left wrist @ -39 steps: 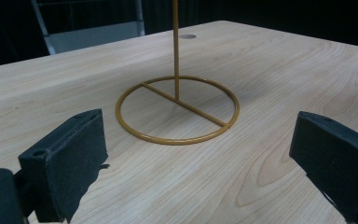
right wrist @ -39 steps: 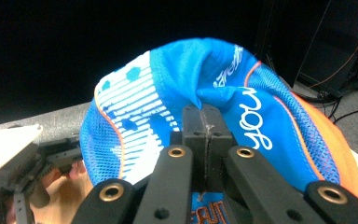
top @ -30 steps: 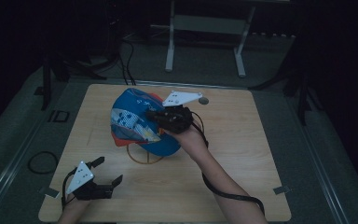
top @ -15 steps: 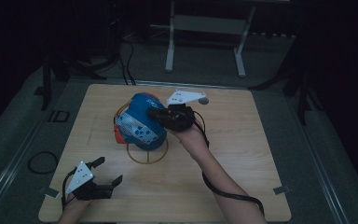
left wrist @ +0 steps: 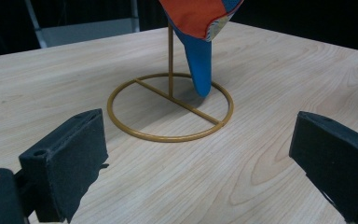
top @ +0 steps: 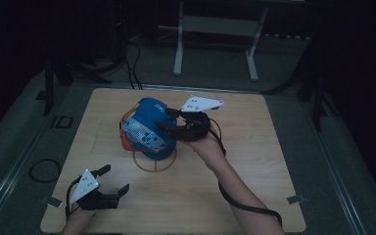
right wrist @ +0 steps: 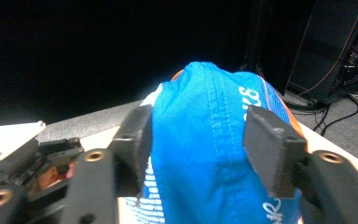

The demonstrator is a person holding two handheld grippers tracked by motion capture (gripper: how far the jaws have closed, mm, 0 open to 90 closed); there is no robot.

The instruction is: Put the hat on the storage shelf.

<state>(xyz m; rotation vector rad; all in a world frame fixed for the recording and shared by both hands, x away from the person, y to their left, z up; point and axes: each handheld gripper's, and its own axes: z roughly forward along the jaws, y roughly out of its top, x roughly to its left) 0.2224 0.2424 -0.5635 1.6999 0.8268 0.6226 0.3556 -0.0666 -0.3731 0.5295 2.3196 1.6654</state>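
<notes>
Draped now over the gold wire stand, the blue cap sits between the right gripper's jaws, which have just been opening, so placement looks nearly finished. Left gripper rests open, empty.

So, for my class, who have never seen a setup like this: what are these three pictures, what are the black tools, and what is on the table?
A person sits at a wooden table, with a hand-held two-jaw gripper in each hand. One camera looks down from above; one camera rides on each gripper, looking along its jaws. A blue cap hangs on a gold wire stand. The right gripper is at the cap; its jaws have just been opening, with the cap's crown between them, so the grip looks released. The left gripper rests open near the table's front edge, holding nothing.
</notes>
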